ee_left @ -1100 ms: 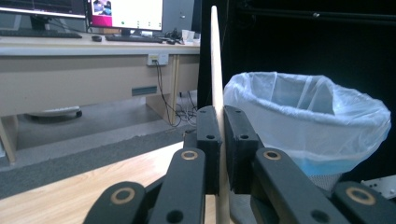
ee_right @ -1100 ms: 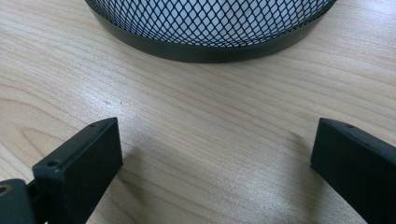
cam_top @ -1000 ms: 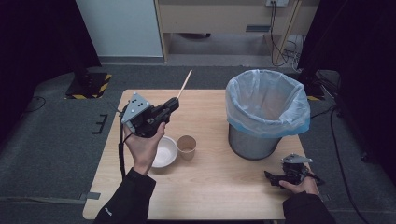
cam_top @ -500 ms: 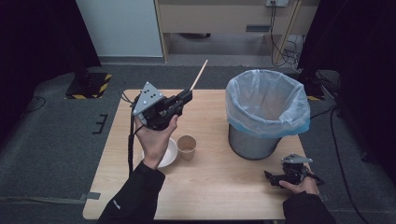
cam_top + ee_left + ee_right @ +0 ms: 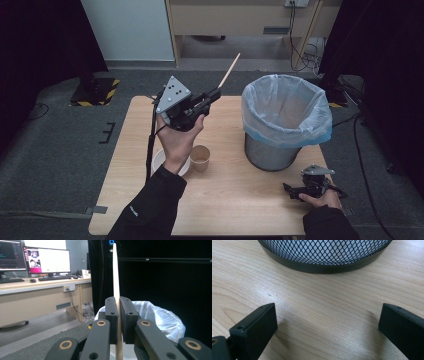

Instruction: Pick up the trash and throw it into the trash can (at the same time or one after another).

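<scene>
Left claw (image 5: 216, 93), wooden stick (image 5: 229, 70): higher, nearer bin (image 5: 286, 107)

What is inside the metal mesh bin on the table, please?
The bin is lined with a pale plastic bag folded over its rim. In the high view the upper inside looks empty; the bottom is hidden by the bag's near wall, so I cannot tell what lies there.

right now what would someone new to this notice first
The raised left tongs above the table's left half, shut on a thin wooden stick that angles up toward the bin. Next, the mesh waste bin with its pale plastic liner, standing on the right side of the wooden table. A paper cup and a white bowl sit below the raised hand, while the right tongs rest open by the bin's base.
</scene>
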